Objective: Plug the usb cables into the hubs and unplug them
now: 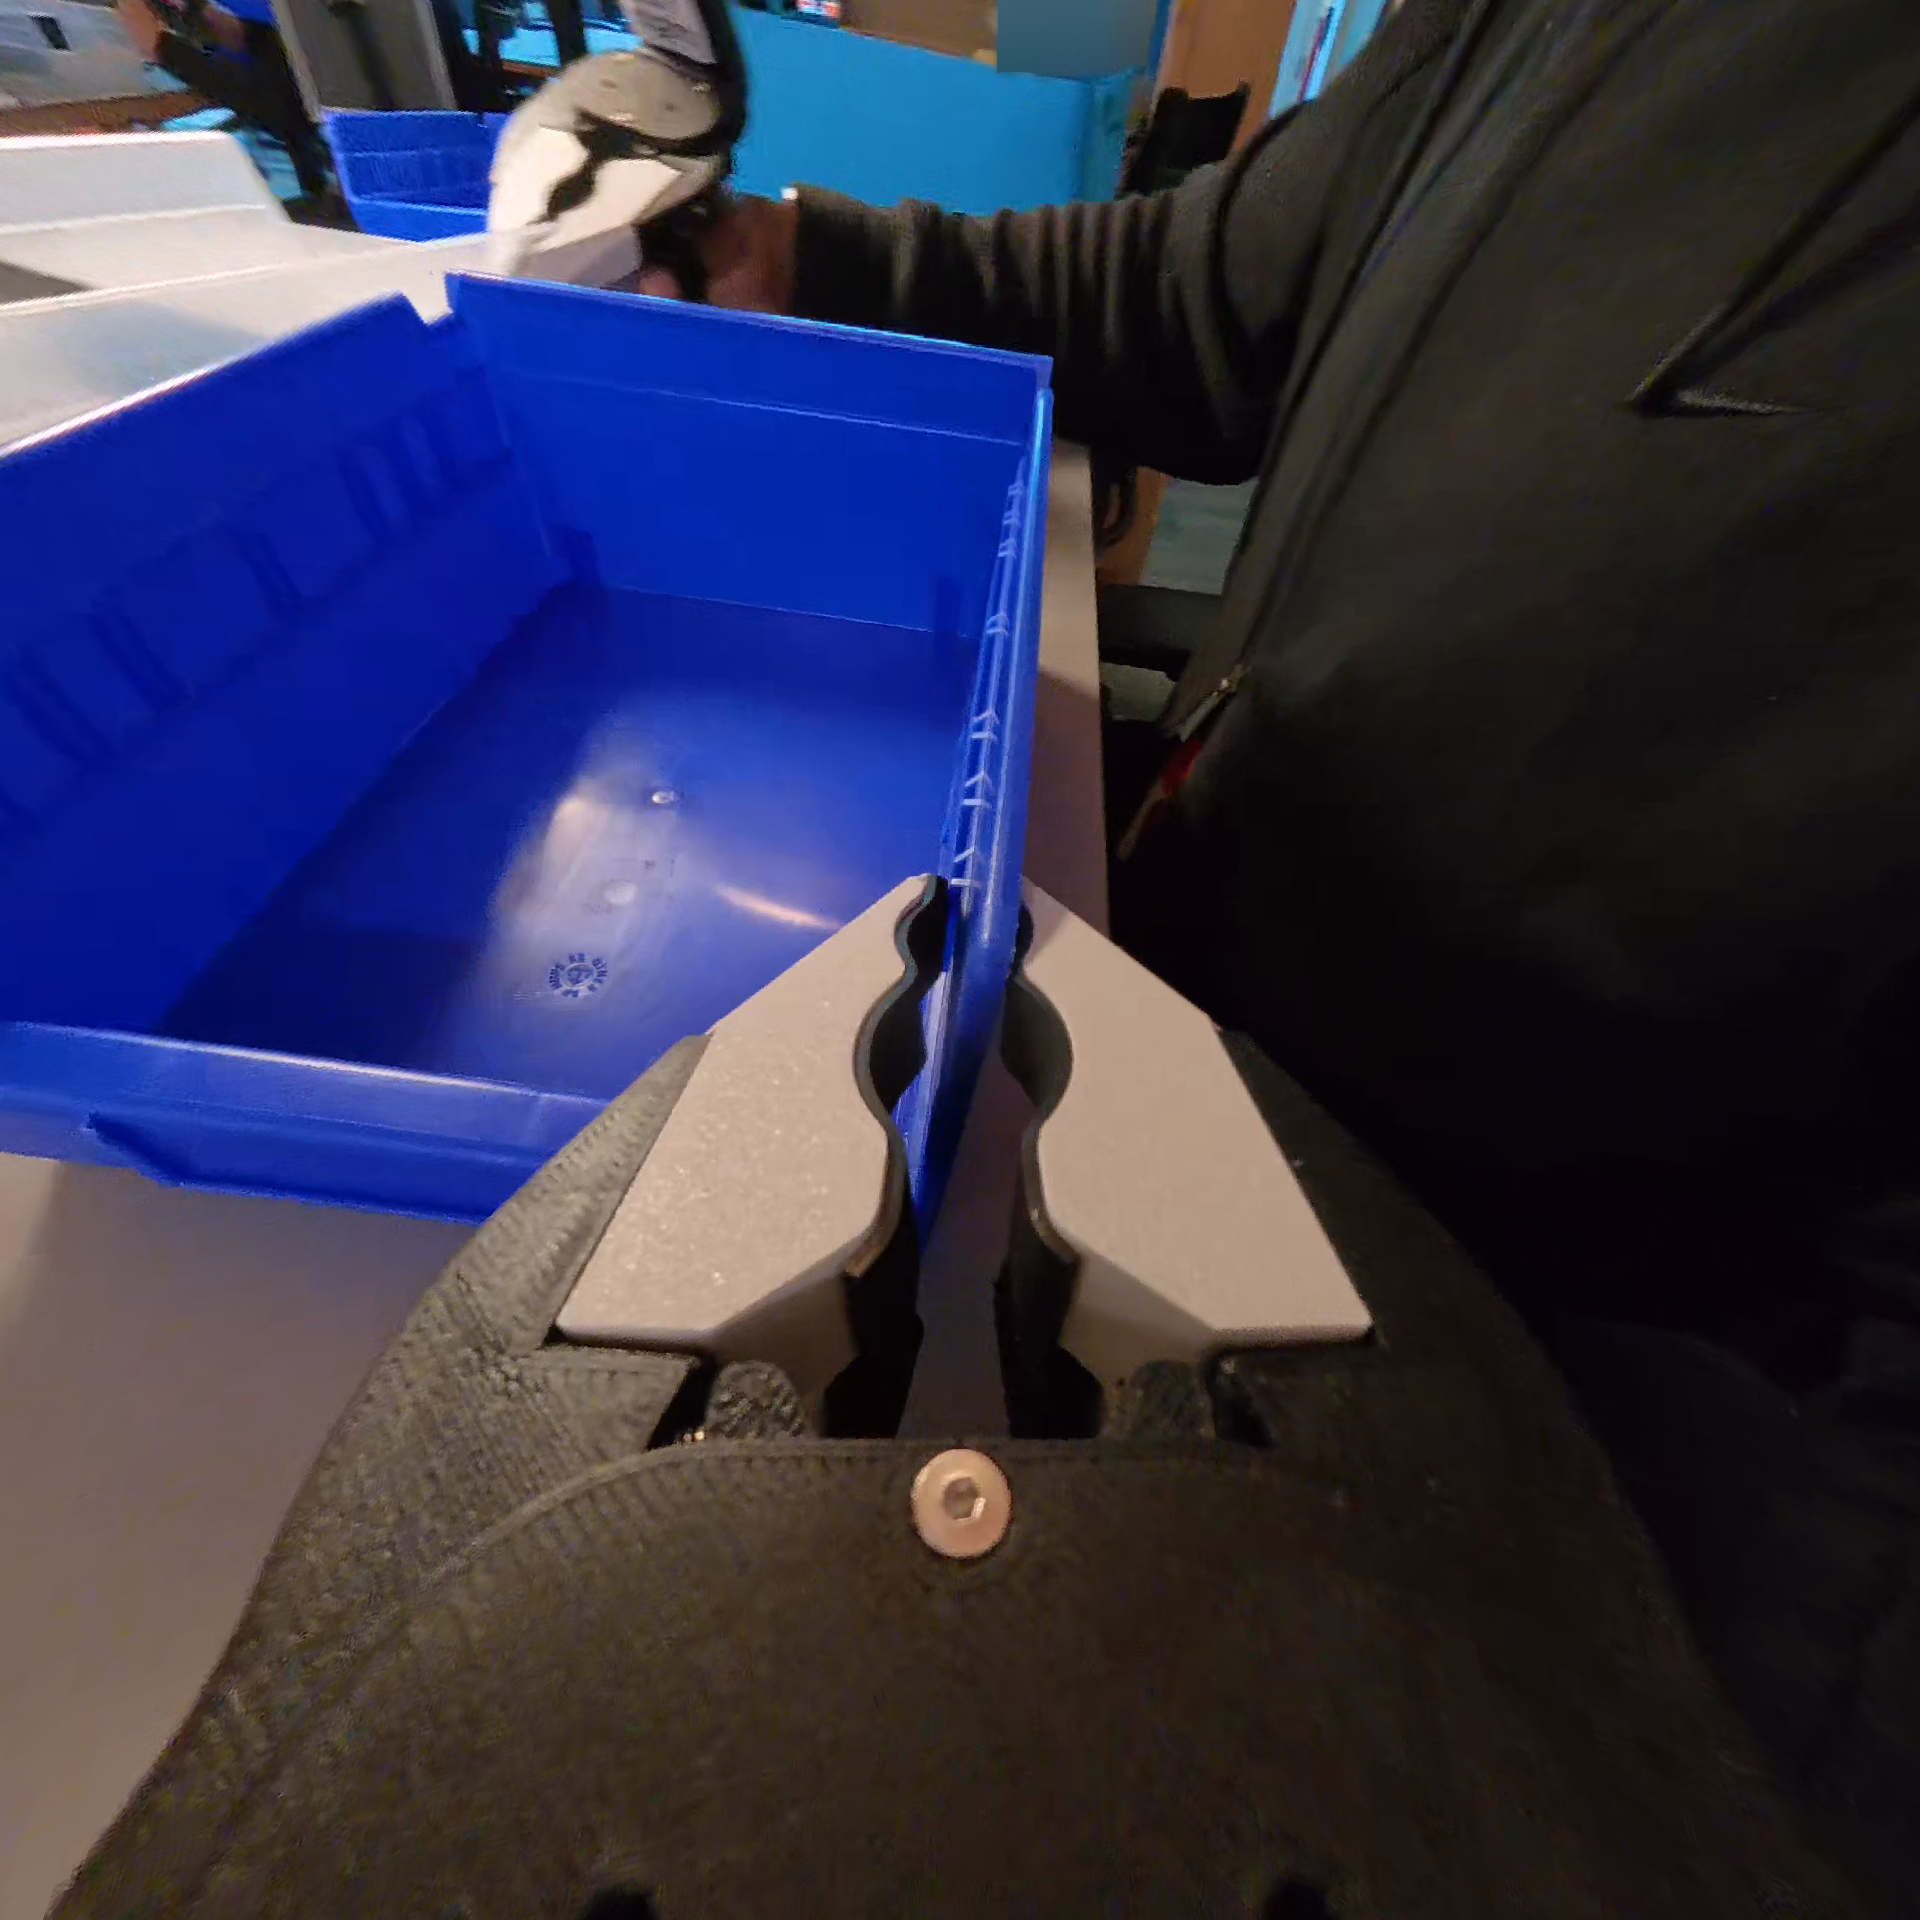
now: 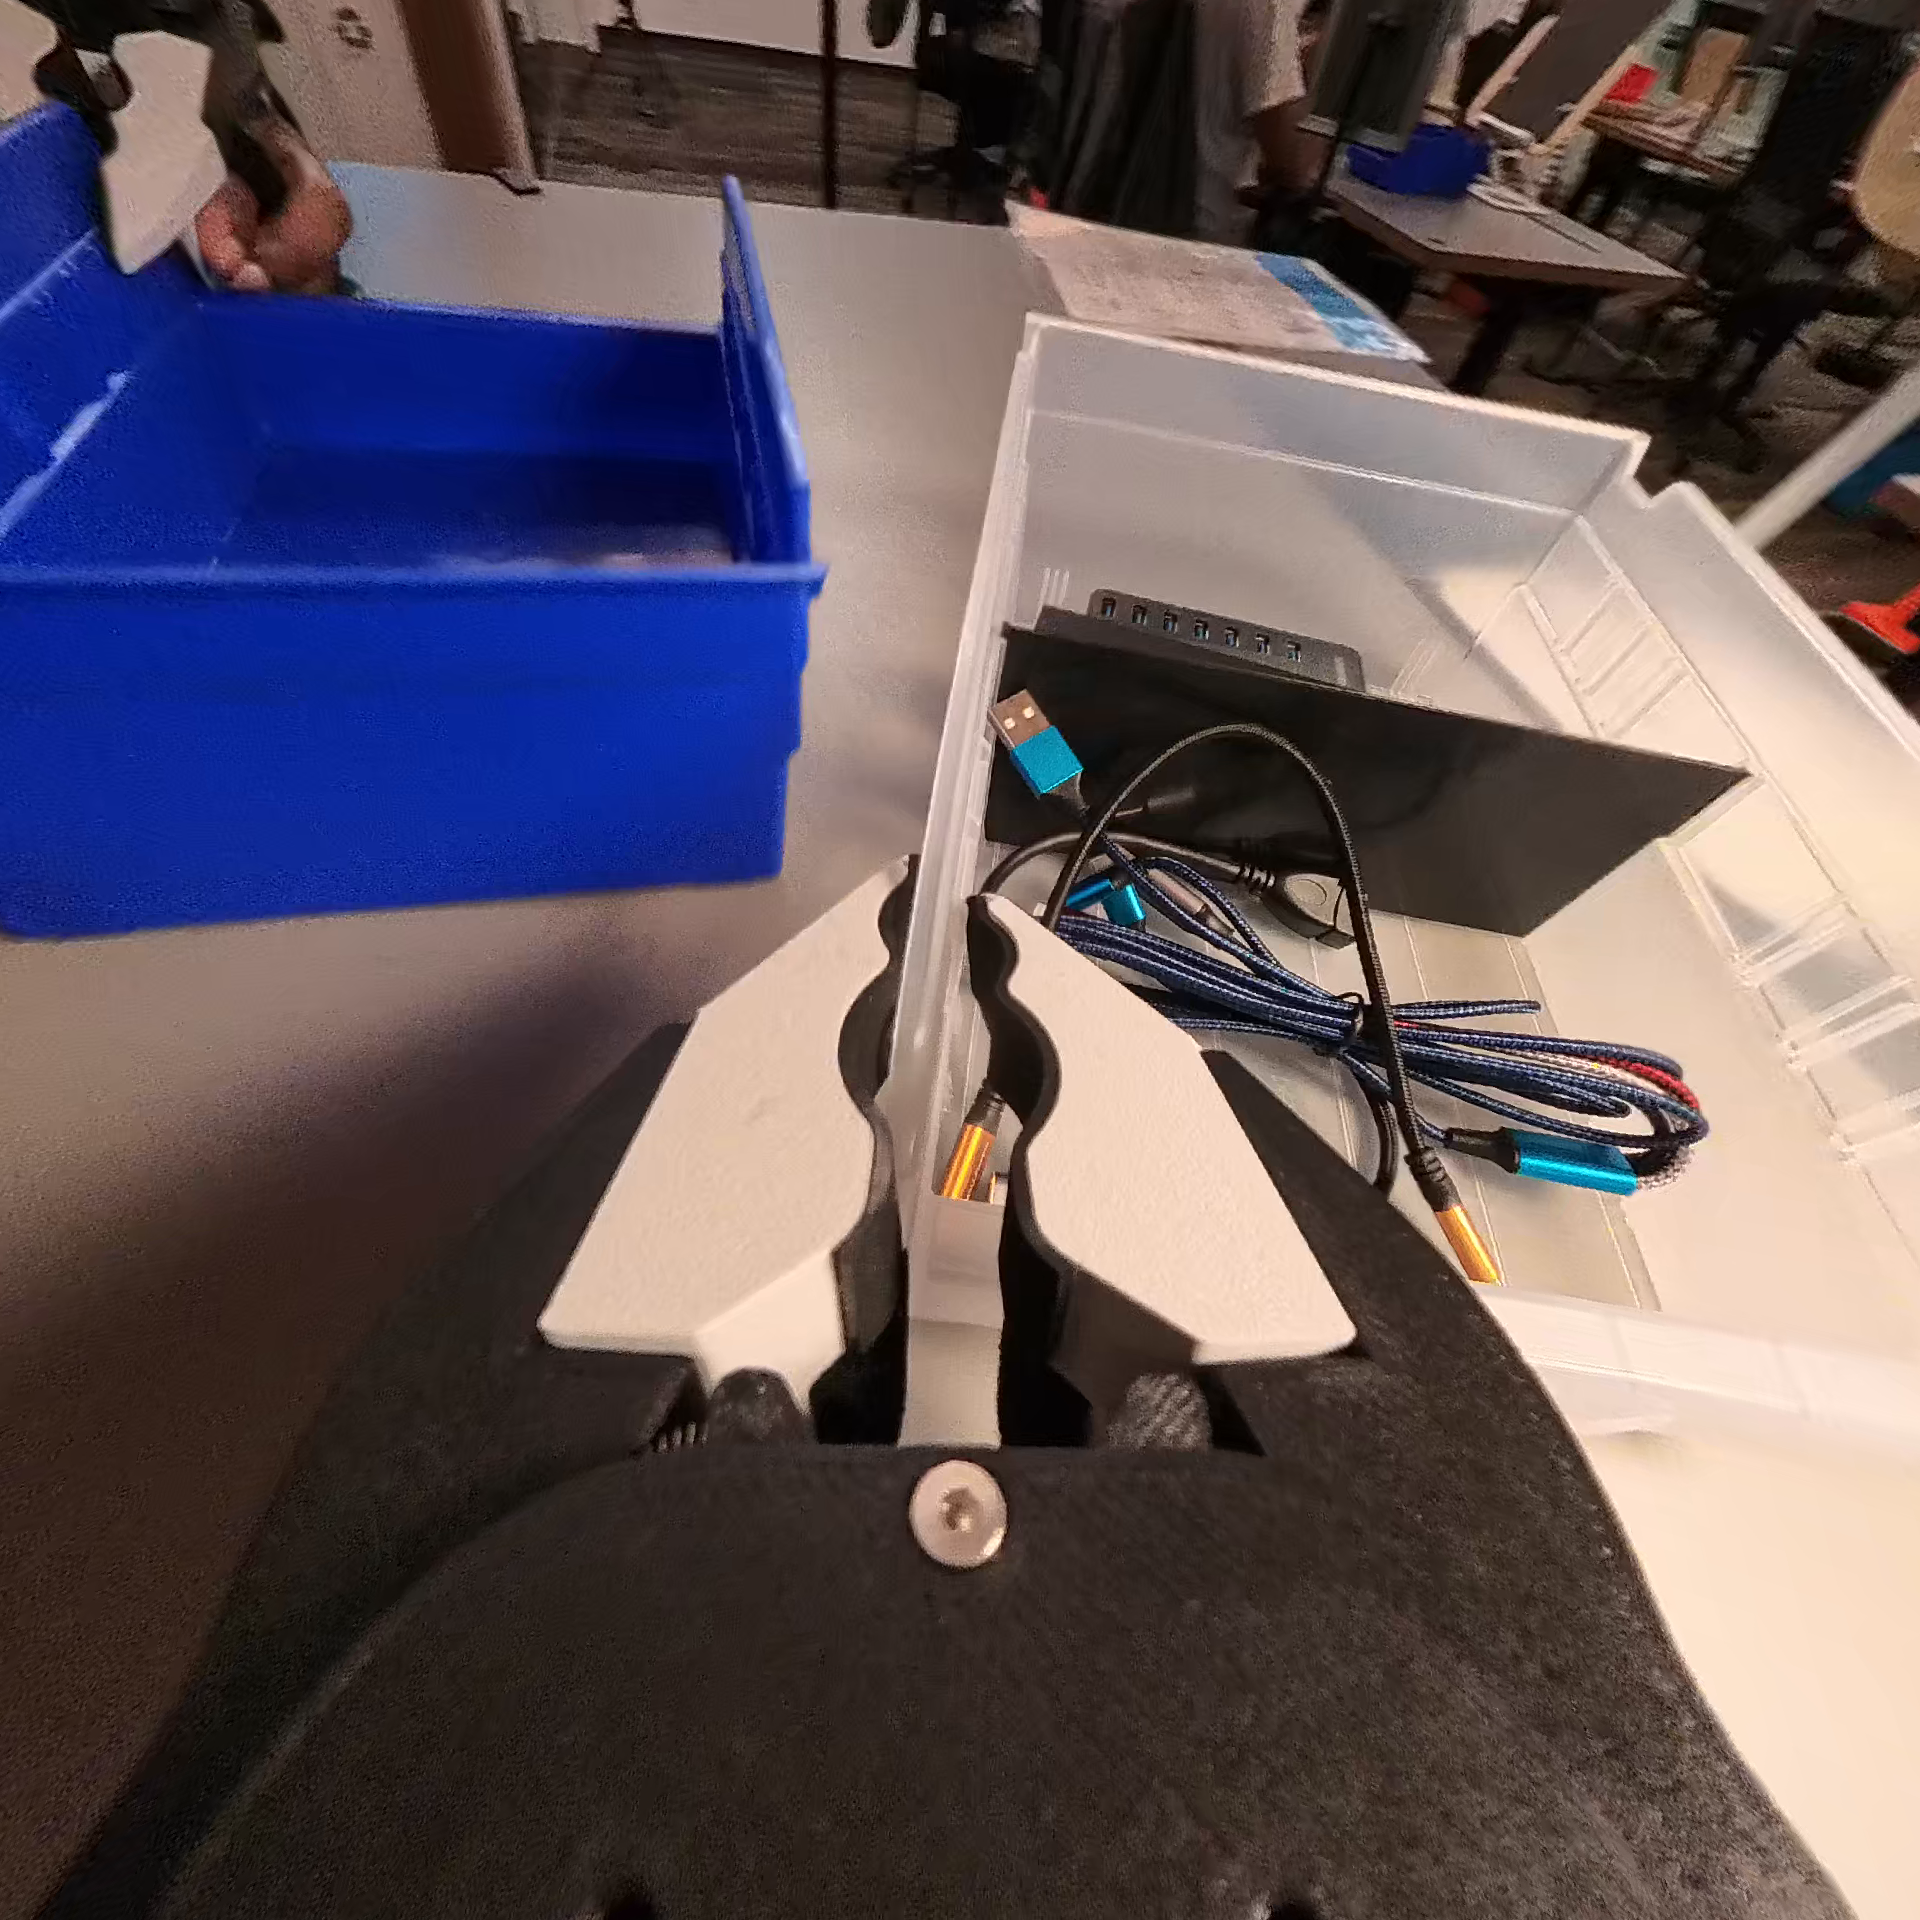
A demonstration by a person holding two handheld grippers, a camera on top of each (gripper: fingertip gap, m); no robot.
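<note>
My left gripper (image 1: 977, 904) is shut on the right wall of an empty blue bin (image 1: 727, 332), near its front corner. My right gripper (image 2: 940, 883) is shut on the left wall of a clear plastic bin (image 2: 1299, 405). Inside the clear bin lie several bundled braided USB cables (image 2: 1351, 1039) with blue and gold plugs, one blue plug (image 2: 1039, 753) pointing up. A black USB hub (image 2: 1226, 634) with a row of ports stands behind a black divider plate (image 2: 1403, 790). The blue bin (image 2: 395, 727) also shows blurred in the right wrist view.
Both bins are at a grey table (image 2: 312, 1091). The person's dark jacket (image 1: 1558, 727) fills the right of the left wrist view. Papers (image 2: 1195, 281) lie behind the clear bin. Other tables and a second blue bin (image 2: 1413, 166) stand farther back. Some 35 cm of space lies between my two pairs of fingers.
</note>
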